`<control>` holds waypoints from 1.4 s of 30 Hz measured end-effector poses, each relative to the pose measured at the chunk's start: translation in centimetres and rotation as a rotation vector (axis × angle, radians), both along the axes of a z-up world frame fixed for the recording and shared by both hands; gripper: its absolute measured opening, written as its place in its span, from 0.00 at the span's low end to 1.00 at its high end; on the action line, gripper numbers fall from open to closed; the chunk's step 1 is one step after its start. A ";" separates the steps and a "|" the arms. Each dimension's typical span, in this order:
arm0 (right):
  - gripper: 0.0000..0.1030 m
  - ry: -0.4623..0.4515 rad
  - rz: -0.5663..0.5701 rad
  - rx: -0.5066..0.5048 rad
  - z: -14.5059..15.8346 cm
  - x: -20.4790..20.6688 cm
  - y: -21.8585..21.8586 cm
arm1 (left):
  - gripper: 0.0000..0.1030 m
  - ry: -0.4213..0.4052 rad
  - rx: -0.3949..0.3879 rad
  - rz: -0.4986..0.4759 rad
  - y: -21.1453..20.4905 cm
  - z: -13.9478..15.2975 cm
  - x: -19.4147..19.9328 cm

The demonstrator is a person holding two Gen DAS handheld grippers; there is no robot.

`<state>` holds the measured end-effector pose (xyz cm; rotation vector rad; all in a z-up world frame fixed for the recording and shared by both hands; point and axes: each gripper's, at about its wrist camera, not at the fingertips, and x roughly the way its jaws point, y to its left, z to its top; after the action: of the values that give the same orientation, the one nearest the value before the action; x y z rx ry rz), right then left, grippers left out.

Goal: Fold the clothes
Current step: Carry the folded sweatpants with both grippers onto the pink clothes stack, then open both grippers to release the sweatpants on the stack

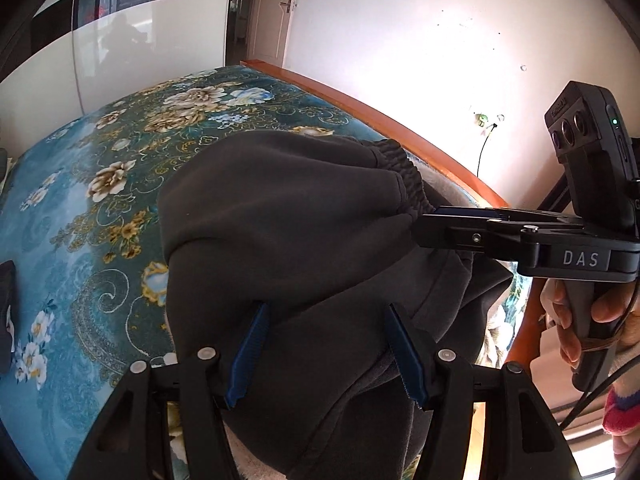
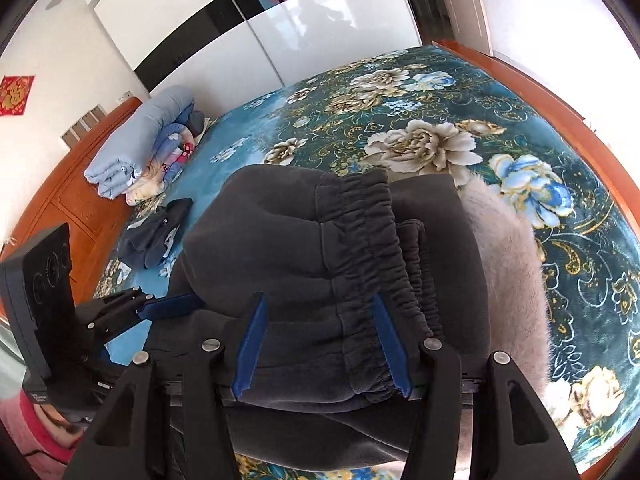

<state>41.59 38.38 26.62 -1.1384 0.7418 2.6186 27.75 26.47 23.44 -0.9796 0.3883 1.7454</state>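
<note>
My left gripper (image 1: 324,344) sits at the bottom centre of its frame, its blue-padded fingers (image 1: 250,354) spread wide apart, with the dark grey fleece trousers (image 1: 288,216) bulging up between them. The cloth fills the gap, but I cannot tell whether the pads press it. My right gripper (image 2: 320,344) fills the bottom centre of the right wrist view in the same way, jaws apart, straddling the trousers' gathered elastic waistband (image 2: 360,248). In the left wrist view it reaches in from the right edge, fingertips at the waistband. The trousers lie bunched in the middle of both frames on the teal floral bedspread (image 1: 80,208), partly over a pale grey fluffy garment (image 2: 508,264) at centre right. A folded light blue quilt (image 2: 136,148) rests at upper left, a small dark garment (image 2: 160,228) below it, the orange wooden bed frame (image 1: 360,104) along the edge.
</note>
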 end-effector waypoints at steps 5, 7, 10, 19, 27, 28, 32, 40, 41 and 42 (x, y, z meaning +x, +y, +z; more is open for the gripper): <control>0.54 -0.007 -0.031 0.018 0.9 0.0 -0.4 | 0.63 0.017 0.055 0.016 -2.2 1.7 1.0; 0.54 0.008 -0.057 0.033 1.8 0.8 -1.0 | 0.65 0.024 0.077 0.023 -3.0 2.4 1.4; 0.57 0.072 -0.076 0.035 2.8 2.5 -2.5 | 0.72 0.029 0.118 0.048 -4.9 3.0 1.9; 0.69 0.195 -0.156 -0.022 1.2 7.3 -8.2 | 0.92 0.045 0.152 0.169 -10.1 0.3 3.7; 0.87 0.158 -0.242 -0.104 -3.3 9.1 -11.0 | 1.00 0.090 0.131 0.220 -12.0 -2.9 5.7; 0.87 0.139 -0.247 -0.079 -3.7 8.9 -11.4 | 1.00 0.097 0.119 0.224 -12.0 -3.3 5.9; 0.87 0.084 -0.264 0.018 -4.7 8.4 -12.7 | 1.00 0.124 0.094 0.225 -12.3 -4.6 6.4; 0.87 0.073 -0.276 0.197 -4.3 8.3 -14.2 | 1.00 0.114 0.075 0.274 -13.0 -5.7 5.5; 0.87 0.058 -0.266 0.191 -4.3 8.2 -14.1 | 1.00 0.109 0.075 0.274 -13.0 -5.8 5.4; 0.87 0.059 -0.264 0.196 -4.2 8.1 -14.2 | 1.00 0.104 0.075 0.275 -13.1 -5.8 5.4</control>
<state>49.68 24.17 22.39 -0.8497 0.5854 2.4470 33.11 13.42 17.60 -0.9240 0.2601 2.0504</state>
